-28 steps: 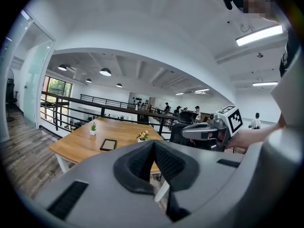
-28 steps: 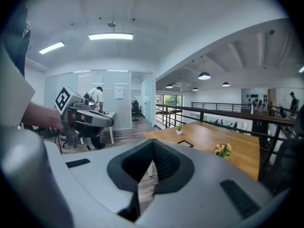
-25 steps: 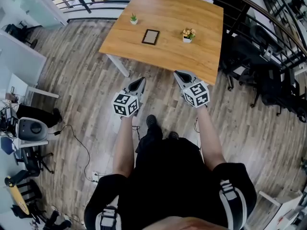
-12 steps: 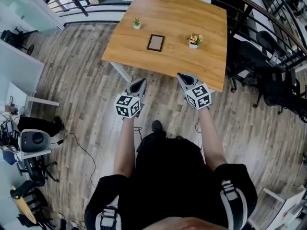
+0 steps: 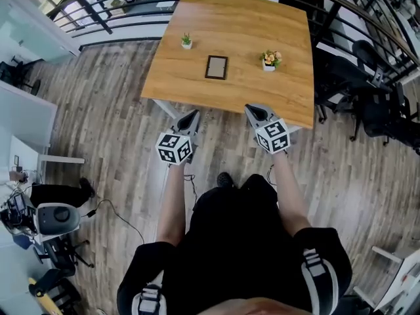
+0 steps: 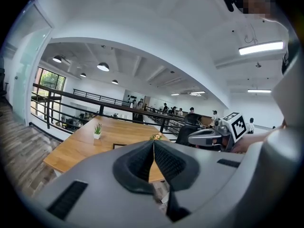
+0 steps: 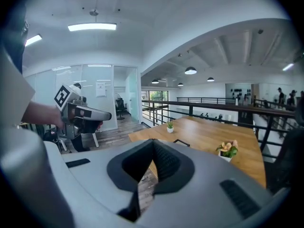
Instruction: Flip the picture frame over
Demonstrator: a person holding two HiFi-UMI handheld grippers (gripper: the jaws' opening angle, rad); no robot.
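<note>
The frame (image 5: 216,67) lay flat on the table (image 5: 262,18), about midway across it and well in from the near edge. A plant (image 5: 186,42) stood off to its left and flowers (image 5: 270,60) off to its right, both apart from it. Its longer sides ran away from me and its short sides faced me, so the nearest thing to catch was a short edge.

From where I stood the frame was straight ahead and well beyond both tools, on a line passing between them. My left tool (image 5: 189,117) hung just short of the near table edge, over the floor (image 5: 98,110). Its jaws were pressed together with nothing between them, and in the left gripper view the frame (image 6: 119,146) showed just left of the closed tips (image 6: 153,141). My right tool (image 5: 252,110) was at about the same depth with its tip at the table edge. It was likewise closed and empty, and in its own view the frame (image 7: 181,142) sat a little right of the tips (image 7: 153,140).

I judged neither hand clearly nearer, the left perhaps by a shade. Either tool would have to go forward over the table and open before it could take an edge.
</note>
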